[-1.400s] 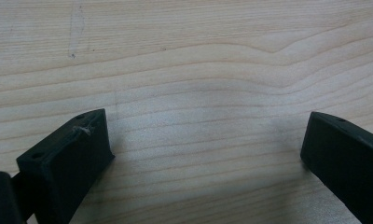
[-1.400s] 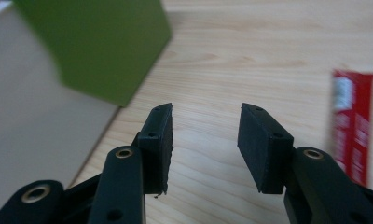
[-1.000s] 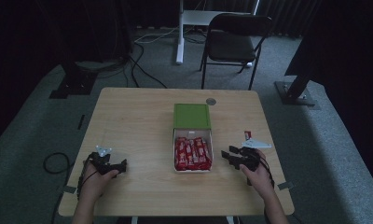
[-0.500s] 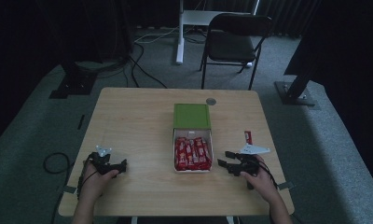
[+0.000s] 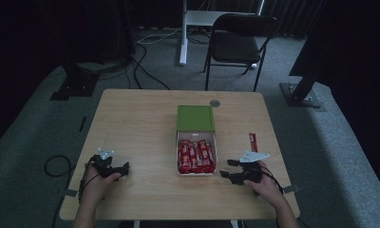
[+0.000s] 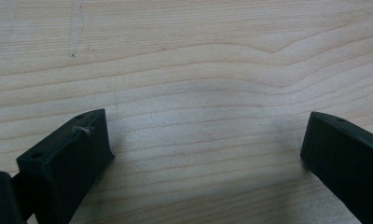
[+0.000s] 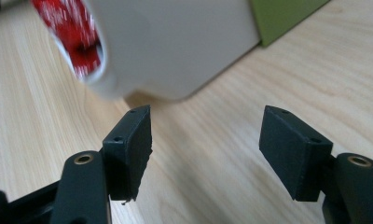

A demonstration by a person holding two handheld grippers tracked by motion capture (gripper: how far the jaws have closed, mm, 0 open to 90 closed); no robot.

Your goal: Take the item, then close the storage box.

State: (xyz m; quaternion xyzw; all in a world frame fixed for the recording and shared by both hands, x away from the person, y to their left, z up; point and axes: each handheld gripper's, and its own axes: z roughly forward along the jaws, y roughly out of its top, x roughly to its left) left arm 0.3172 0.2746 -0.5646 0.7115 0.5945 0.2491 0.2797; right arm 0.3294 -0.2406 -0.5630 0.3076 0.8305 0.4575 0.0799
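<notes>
Our right gripper (image 5: 227,169) has just been opening, empty, beside the box (image 5: 196,153); next bar (image 5: 252,141) awaits.

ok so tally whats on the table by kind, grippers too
white box of red packets: 1
green lid: 1
loose red packet: 1
grey disc at the far edge: 1
left gripper, jaws open: 1
right gripper, jaws just been opening, nothing between: 1
total: 6; packets inside the box too tight to count
</notes>
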